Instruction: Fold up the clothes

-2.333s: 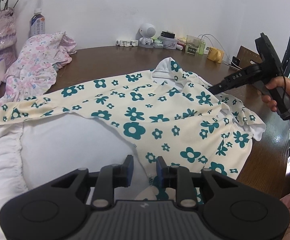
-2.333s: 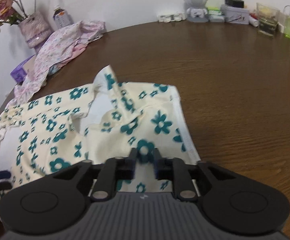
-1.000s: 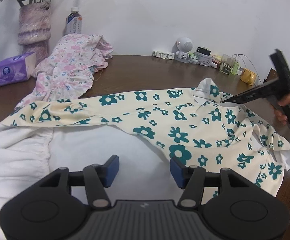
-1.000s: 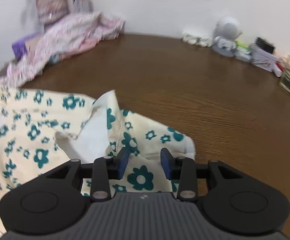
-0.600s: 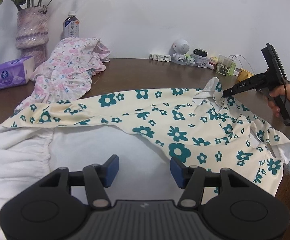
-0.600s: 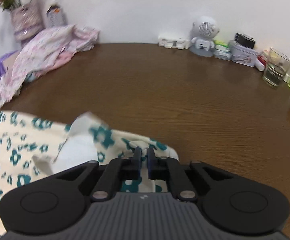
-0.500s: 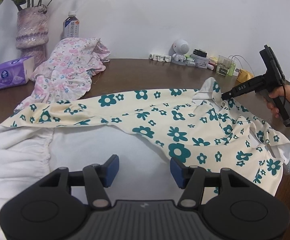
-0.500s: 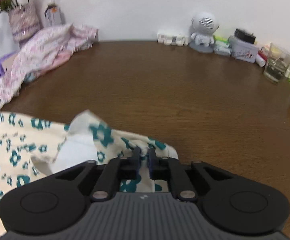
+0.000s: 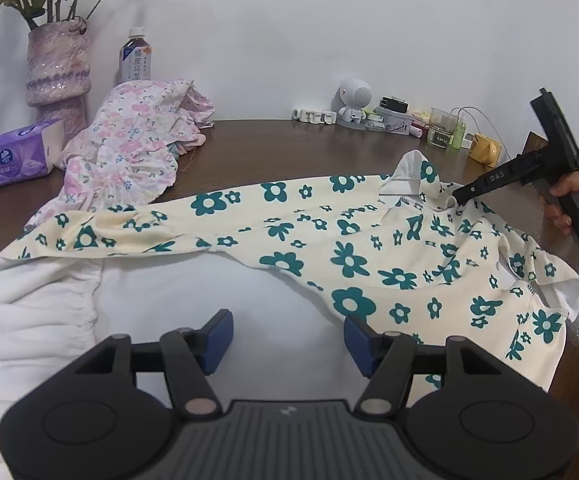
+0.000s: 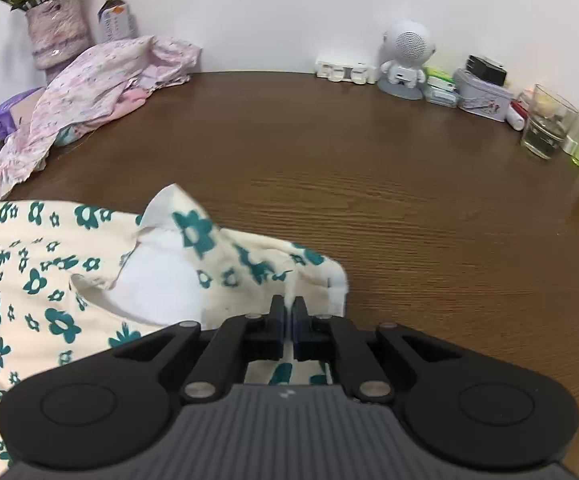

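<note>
A cream garment with teal flowers (image 9: 349, 248) lies spread across the brown table (image 9: 269, 156), partly over a white garment (image 9: 29, 312). My left gripper (image 9: 287, 322) hovers over the white cloth near the floral hem; its jaws are opening and nothing sits between the blue pads. My right gripper (image 10: 288, 304) is shut on a pinched ridge of the floral garment (image 10: 29, 272) beside its neck opening. In the left wrist view the right gripper (image 9: 455, 194), held by a hand, bites the fabric just right of the upturned collar.
A pink floral garment (image 9: 129, 152) is heaped at the back left, by a vase (image 9: 57, 72), a bottle (image 9: 135, 60) and a purple tissue pack (image 9: 13, 160). A small robot figure (image 9: 355, 100), a glass (image 10: 545, 128) and a yellow cup (image 9: 485, 154) line the far edge.
My right gripper's jaws closed from open onto the floral fabric beside the collar. My left gripper, shut at first, opened over the white cloth and has kept still since.
</note>
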Demonstrator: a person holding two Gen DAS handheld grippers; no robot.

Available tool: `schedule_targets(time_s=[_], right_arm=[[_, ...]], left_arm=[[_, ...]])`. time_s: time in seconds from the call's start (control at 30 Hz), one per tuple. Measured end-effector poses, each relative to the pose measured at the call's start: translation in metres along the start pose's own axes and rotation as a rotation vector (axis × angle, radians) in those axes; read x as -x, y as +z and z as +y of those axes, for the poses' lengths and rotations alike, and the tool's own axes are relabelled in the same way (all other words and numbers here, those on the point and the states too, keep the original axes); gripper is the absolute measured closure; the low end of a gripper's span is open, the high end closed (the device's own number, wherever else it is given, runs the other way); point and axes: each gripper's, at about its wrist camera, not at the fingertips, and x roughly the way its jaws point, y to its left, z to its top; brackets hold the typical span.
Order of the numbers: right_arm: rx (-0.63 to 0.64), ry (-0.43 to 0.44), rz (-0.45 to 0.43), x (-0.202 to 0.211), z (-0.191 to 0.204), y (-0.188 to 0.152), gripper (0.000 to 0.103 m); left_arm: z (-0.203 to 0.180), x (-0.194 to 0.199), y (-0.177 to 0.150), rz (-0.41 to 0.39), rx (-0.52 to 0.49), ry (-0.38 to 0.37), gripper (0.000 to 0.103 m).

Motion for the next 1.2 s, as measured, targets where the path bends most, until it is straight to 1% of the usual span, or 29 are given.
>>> schedule_targets(time_s=[0.03,0.07,0.1,0.13,0.17,0.23,0.27,0.3,0.33,0.37,0.47,0.53,0.57,0.6,0.67,0.73,0.77,0.83,0.87,0.9,0.93,1.03,1.07,1.1,1.13,1.17,1.2], right_arm=[[-0.021,0.009,0.000,0.005,-0.003,-0.002,0.094],[-0.043,0.019,-0.001,0.010,-0.006,-0.003,0.084],[-0.063,0.029,-0.001,0.015,-0.009,-0.005,0.069],[-0.074,0.043,0.001,0.018,-0.011,-0.010,0.064],[-0.084,0.058,0.004,0.022,-0.014,-0.014,0.062],[-0.103,0.098,0.019,0.023,-0.017,-0.022,0.064],[-0.100,0.109,0.035,0.020,-0.016,-0.026,0.070],[-0.080,0.098,0.049,0.016,-0.014,-0.028,0.091],[-0.036,0.063,0.036,0.015,-0.009,-0.029,0.099],[0.005,0.030,0.025,0.014,-0.004,-0.031,0.100],[-0.005,0.008,0.035,0.019,-0.003,-0.029,0.099],[-0.026,0.002,0.039,0.027,-0.004,-0.031,0.090],[-0.047,0.014,0.042,0.034,-0.005,-0.034,0.076],[-0.068,0.027,0.045,0.041,-0.005,-0.037,0.059],[-0.086,0.048,0.063,0.054,-0.002,-0.046,0.057],[-0.081,0.046,0.080,0.063,0.003,-0.056,0.057],[-0.064,0.039,0.095,0.065,0.008,-0.061,0.060],[-0.005,0.009,0.124,0.066,0.018,-0.067,0.075],[0.032,-0.012,0.127,0.065,0.020,-0.069,0.091],[0.068,-0.032,0.130,0.064,0.023,-0.070,0.099],[0.100,-0.050,0.132,0.064,0.024,-0.071,0.099],[0.055,-0.059,0.136,0.070,0.009,-0.063,0.099],[0.043,-0.047,0.142,0.071,0.007,-0.061,0.098],[0.036,-0.038,0.144,0.074,0.007,-0.061,0.090],[0.036,-0.038,0.127,0.077,0.007,-0.061,0.083],[0.040,-0.043,0.097,0.081,0.009,-0.061,0.060],[0.045,-0.047,0.068,0.084,0.011,-0.062,0.054]], left_arm=[[0.000,0.000,0.000,0.000,0.000,0.000,0.043],[0.000,0.000,0.000,-0.001,-0.001,0.000,0.043],[0.000,0.000,0.000,-0.001,-0.001,0.000,0.043],[0.000,0.000,0.000,-0.001,-0.002,0.001,0.043],[0.000,0.000,-0.001,-0.002,-0.002,0.001,0.042],[-0.001,0.000,-0.001,-0.002,-0.003,0.001,0.042],[-0.001,0.000,-0.001,-0.003,-0.004,0.001,0.042],[-0.001,0.000,-0.001,-0.003,-0.004,0.001,0.042],[-0.001,0.000,-0.001,-0.003,-0.003,0.001,0.042],[-0.001,0.000,-0.001,-0.004,-0.003,0.001,0.042],[-0.001,0.001,-0.001,-0.005,-0.002,0.001,0.042],[-0.001,0.001,-0.001,-0.005,-0.003,0.002,0.042],[-0.001,0.001,-0.001,-0.005,-0.004,0.003,0.042],[-0.001,0.001,-0.001,-0.005,-0.004,0.004,0.042],[-0.001,0.001,-0.001,-0.006,-0.003,0.003,0.042],[-0.001,0.001,-0.002,-0.007,-0.002,0.002,0.042],[0.000,0.002,-0.002,-0.007,-0.001,0.001,0.042],[0.000,0.002,-0.002,-0.008,0.000,0.000,0.042],[0.000,0.002,-0.002,-0.008,0.001,0.000,0.042],[0.000,0.002,-0.002,-0.009,0.001,-0.001,0.042],[0.000,0.002,-0.003,-0.009,0.002,-0.001,0.042],[0.001,0.003,-0.003,-0.010,0.003,-0.002,0.042],[0.001,0.002,-0.003,-0.010,0.002,-0.002,0.042],[0.001,0.002,-0.003,-0.010,0.002,-0.002,0.042],[0.001,0.002,-0.003,-0.010,0.001,-0.002,0.042],[0.000,0.002,-0.003,-0.010,0.001,-0.001,0.042],[0.000,0.002,-0.003,-0.010,0.001,-0.001,0.042]])
